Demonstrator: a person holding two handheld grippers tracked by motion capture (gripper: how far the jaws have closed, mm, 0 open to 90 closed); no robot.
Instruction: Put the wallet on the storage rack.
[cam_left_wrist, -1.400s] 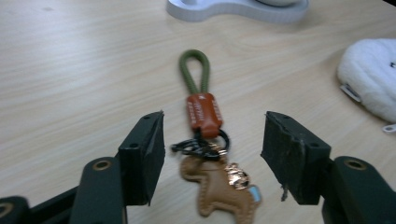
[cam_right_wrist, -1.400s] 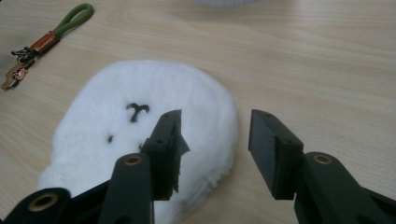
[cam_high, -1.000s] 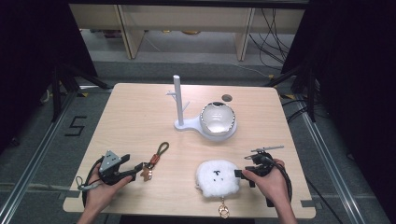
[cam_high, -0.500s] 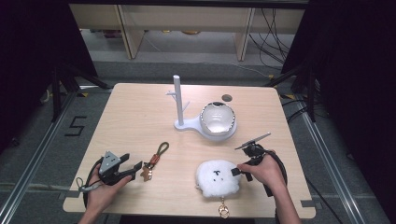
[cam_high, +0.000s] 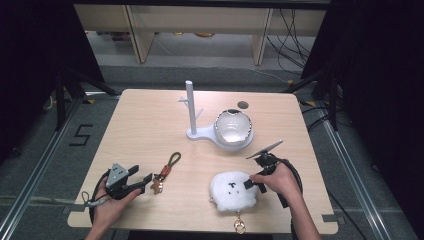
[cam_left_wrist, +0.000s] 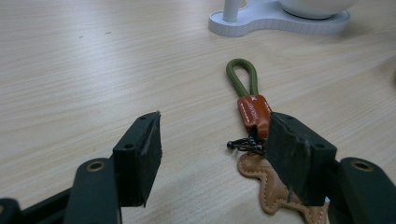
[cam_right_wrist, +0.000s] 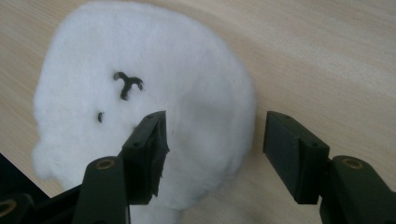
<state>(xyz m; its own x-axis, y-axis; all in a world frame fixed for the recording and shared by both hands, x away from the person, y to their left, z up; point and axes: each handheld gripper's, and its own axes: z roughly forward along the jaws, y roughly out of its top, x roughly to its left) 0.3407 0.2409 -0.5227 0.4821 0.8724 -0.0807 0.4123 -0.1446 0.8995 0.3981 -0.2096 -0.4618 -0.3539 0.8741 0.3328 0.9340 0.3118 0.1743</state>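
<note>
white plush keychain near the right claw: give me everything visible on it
The white fluffy plush keychain is a rounded, soft-looking pad of fleecy fabric with a small black stitched face: two dot eyes and a curved mouth. It lies flat on the pale wooden table near the front edge, with a gold-coloured metal ring hanging off its near side. The right claw straddles its edge with jaws open, one jaw over the fluff, the other beside it; the pads do not visibly press it.

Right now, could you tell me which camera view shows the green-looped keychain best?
The left gripper view: the keychain lies close ahead, showing its green cord loop, orange tab, black clasp and tan leather charm, partly behind one jaw. The high view shows it whole but small, lying on the table by the left gripper. The right gripper view faces the white plush.
</note>
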